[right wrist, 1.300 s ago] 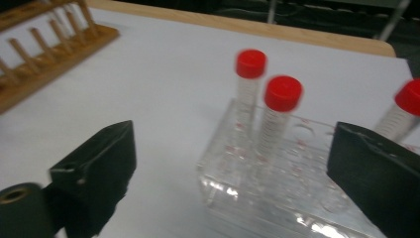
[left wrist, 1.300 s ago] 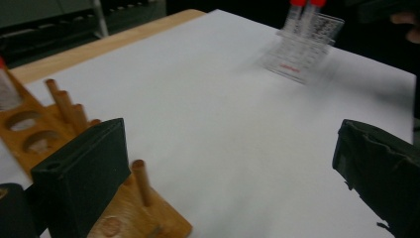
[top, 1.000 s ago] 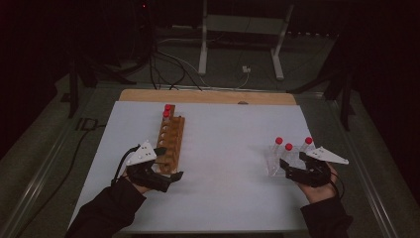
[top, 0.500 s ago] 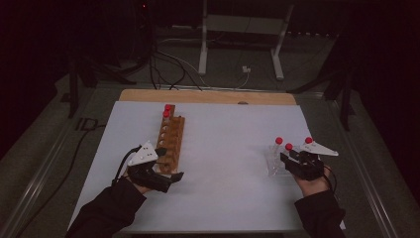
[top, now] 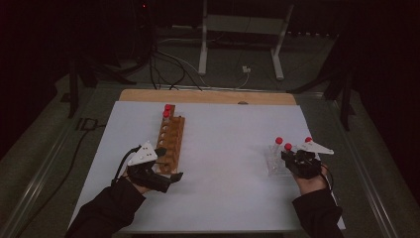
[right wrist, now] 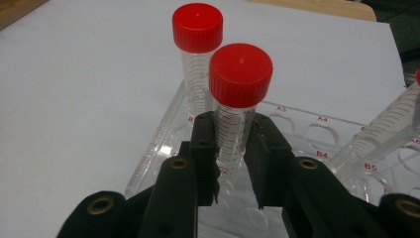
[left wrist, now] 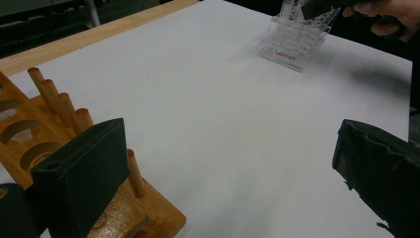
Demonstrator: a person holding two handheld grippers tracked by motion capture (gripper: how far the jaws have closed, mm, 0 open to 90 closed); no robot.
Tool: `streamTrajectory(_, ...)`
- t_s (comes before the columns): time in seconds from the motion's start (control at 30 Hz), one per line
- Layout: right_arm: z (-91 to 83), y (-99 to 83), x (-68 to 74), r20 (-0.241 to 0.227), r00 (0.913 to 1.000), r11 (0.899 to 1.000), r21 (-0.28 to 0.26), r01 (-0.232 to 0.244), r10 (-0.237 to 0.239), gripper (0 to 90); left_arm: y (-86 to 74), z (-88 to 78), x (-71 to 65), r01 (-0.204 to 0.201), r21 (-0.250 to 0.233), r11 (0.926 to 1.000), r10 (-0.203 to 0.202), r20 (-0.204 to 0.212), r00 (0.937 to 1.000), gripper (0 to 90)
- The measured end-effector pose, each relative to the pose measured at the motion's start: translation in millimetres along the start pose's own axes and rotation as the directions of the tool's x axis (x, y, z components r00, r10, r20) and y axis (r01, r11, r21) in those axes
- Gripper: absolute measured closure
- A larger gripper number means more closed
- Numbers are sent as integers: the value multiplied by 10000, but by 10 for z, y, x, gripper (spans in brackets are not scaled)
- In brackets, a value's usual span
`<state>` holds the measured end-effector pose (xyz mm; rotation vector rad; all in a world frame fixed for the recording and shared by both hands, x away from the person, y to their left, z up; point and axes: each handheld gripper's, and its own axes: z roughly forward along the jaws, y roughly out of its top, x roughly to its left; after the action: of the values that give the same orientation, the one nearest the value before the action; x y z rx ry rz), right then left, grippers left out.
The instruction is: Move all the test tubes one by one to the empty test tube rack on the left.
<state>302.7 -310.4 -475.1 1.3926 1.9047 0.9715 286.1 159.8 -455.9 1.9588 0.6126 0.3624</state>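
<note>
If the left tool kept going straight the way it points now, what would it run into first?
Mostly bare white table. The left tool stands open, one jaw beside the wooden rack. Far ahead, slightly to the right, sits the clear plastic rack where the right tool grips a red-capped tube; depth is uncertain.

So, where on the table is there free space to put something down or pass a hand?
The widest bare patch is the white sheet between the wooden rack and the clear rack. The far strip before the wooden edge is free too. It is crowded around the right gripper, closed on a red-capped tube, and the left gripper.
</note>
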Motion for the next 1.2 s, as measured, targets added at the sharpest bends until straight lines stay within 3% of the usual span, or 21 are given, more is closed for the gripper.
streamTrajectory(0.33, -202, 96, 11, 6, 9999, 9979, -640, 109, -109, 743, 7, -7, 6, 44, -16, 10000, -44, -14, 10000, 17)
streamTrajectory(0.7, -492, 228, 65, -62, 9993, 9887, -1460, 343, -356, 743, 30, -17, 5, 54, -30, 10000, -54, 36, 10000, 17)
streamTrajectory(0.9, -581, 287, 166, -361, 9976, 9835, -1738, 512, -583, 743, 47, -17, -1, 70, 26, 10000, -70, 114, 9999, 17)
streamTrajectory(1.2, -546, 319, 395, -1123, 9881, 9819, -1693, 850, -1050, 743, 76, 5, -19, 43, 75, 10000, -45, 277, 9996, 17)
